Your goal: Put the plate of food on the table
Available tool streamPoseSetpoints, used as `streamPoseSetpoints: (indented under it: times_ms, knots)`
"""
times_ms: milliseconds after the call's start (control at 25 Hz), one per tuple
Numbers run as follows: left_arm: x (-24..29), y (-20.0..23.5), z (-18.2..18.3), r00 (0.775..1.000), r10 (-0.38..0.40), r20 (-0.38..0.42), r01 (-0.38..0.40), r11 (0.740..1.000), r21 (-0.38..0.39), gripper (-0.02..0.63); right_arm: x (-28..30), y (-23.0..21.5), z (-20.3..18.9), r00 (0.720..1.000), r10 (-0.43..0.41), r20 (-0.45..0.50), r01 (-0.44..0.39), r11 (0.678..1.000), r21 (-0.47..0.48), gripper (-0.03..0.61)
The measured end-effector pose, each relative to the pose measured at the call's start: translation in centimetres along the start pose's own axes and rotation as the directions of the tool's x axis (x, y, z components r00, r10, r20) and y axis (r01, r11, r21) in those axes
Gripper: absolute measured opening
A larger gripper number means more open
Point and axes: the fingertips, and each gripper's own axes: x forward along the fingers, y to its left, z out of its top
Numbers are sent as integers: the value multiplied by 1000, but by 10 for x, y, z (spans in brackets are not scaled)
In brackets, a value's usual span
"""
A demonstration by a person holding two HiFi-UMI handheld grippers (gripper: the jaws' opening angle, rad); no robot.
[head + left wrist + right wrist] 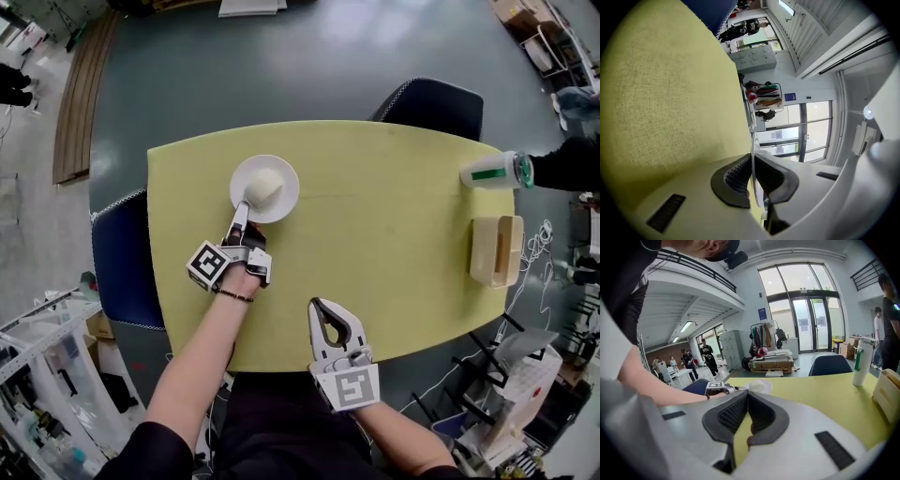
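Note:
A white plate (281,192) with a pale round bun (265,185) on it is over the far left part of the yellow-green table (394,244); whether it rests on the top I cannot tell. My left gripper (241,212) is shut on the plate's near rim. In the left gripper view that rim (753,140) stands edge-on between the pads of the left gripper (751,158). My right gripper (321,307) hangs over the table's near edge, shut and empty. In the right gripper view the right gripper (747,397) points across the table, with the plate (758,387) ahead at left.
A white bottle with a green label (497,171) and a light wooden box (497,249) stand at the table's right end, beside a person's dark sleeve (567,164). Dark blue chairs are at the far side (436,105) and the left (122,258).

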Motion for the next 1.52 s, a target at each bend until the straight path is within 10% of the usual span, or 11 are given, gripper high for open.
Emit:
streamPoseSetpoints:
  times_ms: [880,1080,1400,1520]
  knots:
    - [39,13,2,985,161,57,-159,986,-40,88,13,-11,-9,1000,11,-19,-10,999,33,12]
    - [33,7,12,967,240,86,-250,961,122,170,11,-7,-6,1000,14,-12,-14,1000,28,12]
    - [21,5,16,927,355,122,-372,826,423,181,4,-8,-8,1000,-2,-6,2,1000,30,12]
    - [18,7,15,928,354,115,-367,816,447,181,0,-9,-11,1000,-4,-10,4,999,34,12]
